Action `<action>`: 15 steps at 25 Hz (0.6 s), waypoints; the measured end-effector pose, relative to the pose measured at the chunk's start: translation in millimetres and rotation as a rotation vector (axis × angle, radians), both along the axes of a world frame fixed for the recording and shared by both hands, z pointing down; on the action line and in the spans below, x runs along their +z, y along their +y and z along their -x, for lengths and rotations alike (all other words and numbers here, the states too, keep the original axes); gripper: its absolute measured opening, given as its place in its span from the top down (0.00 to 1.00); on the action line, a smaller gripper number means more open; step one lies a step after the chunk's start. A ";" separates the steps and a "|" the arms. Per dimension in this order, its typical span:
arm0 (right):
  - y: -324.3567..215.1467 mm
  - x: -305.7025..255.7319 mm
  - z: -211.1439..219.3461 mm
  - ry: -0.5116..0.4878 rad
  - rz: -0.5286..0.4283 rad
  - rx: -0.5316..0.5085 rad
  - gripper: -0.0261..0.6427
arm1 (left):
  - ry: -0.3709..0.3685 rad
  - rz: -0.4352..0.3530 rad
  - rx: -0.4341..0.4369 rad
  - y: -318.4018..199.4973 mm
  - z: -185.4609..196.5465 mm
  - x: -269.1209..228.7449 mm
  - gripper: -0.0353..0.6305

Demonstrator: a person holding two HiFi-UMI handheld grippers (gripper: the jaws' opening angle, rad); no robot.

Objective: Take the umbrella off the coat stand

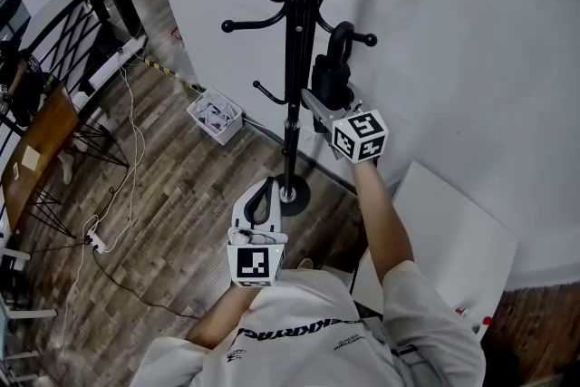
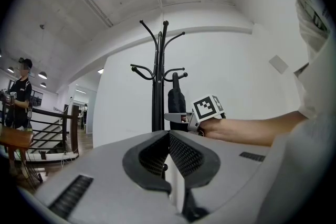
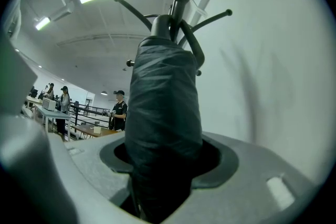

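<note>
A black folded umbrella hangs by its curved handle from a hook of the black coat stand, close to the white wall. My right gripper points level at it and is shut on the umbrella's rolled body, which fills the space between its jaws. The stand's upper hooks rise behind it. My left gripper is held lower, above the stand's round base, shut with nothing in it. From it I see the stand, the umbrella and the right gripper.
A white basket sits on the wood floor left of the stand. A white board leans against the wall at the right. Cables and a power strip lie at the left by a table and a railing. People stand far off.
</note>
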State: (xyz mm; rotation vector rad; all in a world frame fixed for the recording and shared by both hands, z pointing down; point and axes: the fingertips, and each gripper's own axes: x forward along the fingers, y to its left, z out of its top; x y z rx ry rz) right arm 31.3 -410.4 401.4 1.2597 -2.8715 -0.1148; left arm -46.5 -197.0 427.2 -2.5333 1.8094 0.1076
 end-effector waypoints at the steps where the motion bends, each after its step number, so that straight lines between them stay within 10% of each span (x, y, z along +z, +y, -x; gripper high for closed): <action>1: 1.3 -2.6 -0.7 0.003 -0.004 0.003 0.55 | -0.002 -0.003 0.001 0.5 -0.2 0.6 0.95; 15: 6.1 -28.0 -16.5 -0.020 -0.018 0.066 0.55 | -0.004 -0.019 0.004 5.0 1.0 0.3 0.95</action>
